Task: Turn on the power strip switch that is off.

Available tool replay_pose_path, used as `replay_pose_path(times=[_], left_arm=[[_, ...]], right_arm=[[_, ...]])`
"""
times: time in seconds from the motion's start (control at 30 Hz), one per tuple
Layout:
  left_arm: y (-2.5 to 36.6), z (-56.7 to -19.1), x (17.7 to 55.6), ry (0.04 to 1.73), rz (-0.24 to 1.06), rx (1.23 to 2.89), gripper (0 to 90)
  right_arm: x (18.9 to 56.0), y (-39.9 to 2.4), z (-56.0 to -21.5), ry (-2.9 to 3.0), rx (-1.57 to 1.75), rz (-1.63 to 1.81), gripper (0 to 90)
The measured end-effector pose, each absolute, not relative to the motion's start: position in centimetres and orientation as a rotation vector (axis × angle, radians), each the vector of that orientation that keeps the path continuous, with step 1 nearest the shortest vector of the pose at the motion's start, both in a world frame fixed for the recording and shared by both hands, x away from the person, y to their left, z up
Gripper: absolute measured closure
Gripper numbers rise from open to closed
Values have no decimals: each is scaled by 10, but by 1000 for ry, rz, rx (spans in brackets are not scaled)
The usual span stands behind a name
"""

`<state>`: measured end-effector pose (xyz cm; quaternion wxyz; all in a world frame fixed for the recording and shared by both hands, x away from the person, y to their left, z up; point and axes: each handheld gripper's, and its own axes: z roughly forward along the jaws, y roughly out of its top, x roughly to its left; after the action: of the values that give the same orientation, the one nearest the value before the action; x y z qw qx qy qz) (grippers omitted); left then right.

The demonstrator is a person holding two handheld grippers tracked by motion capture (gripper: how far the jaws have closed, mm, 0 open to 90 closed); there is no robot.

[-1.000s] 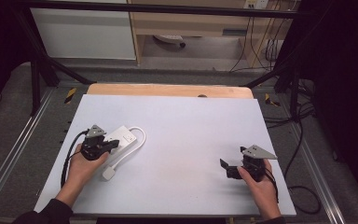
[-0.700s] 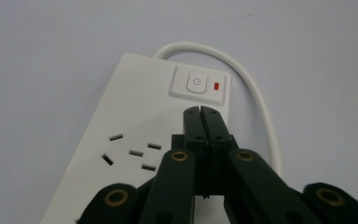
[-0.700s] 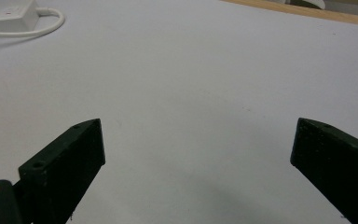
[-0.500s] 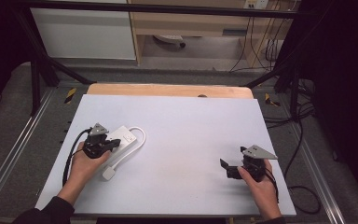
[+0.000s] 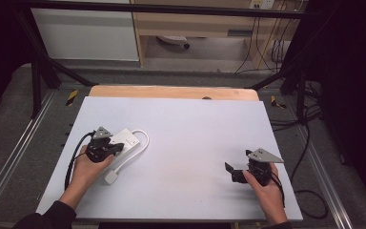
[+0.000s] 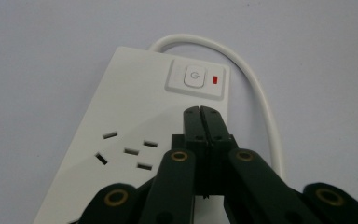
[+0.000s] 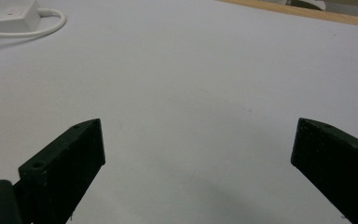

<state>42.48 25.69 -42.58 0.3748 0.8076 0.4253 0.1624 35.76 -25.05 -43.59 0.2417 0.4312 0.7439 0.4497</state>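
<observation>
A white power strip (image 5: 126, 139) lies on the left part of the white tabletop (image 5: 190, 133). Its cord (image 5: 145, 138) loops round to a plug (image 5: 110, 178) nearer the person. My left gripper (image 5: 119, 148) is shut with nothing between its jaws. In the left gripper view its tips (image 6: 200, 111) hover over the power strip (image 6: 130, 112), just short of the power button (image 6: 195, 76) and a red light (image 6: 216, 80). My right gripper (image 5: 231, 172) rests low at the right front of the table. In its own view the right gripper (image 7: 198, 130) stands open wide over bare tabletop.
A wooden strip (image 5: 171, 91) borders the table's far edge. Metal rails run along both sides, and black cables (image 5: 310, 143) lie on the floor to the right. The power strip (image 7: 9, 16) and its cord (image 7: 51, 25) sit far off in the right gripper view.
</observation>
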Motion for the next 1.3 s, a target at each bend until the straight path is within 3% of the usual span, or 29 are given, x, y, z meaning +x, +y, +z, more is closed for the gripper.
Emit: replay_pose_path(times=[1.3], left_arm=[[256, -426, 427, 1083, 404, 2071, 900]], right_arm=[[358, -250, -436, 2041, 1178, 1227, 31]])
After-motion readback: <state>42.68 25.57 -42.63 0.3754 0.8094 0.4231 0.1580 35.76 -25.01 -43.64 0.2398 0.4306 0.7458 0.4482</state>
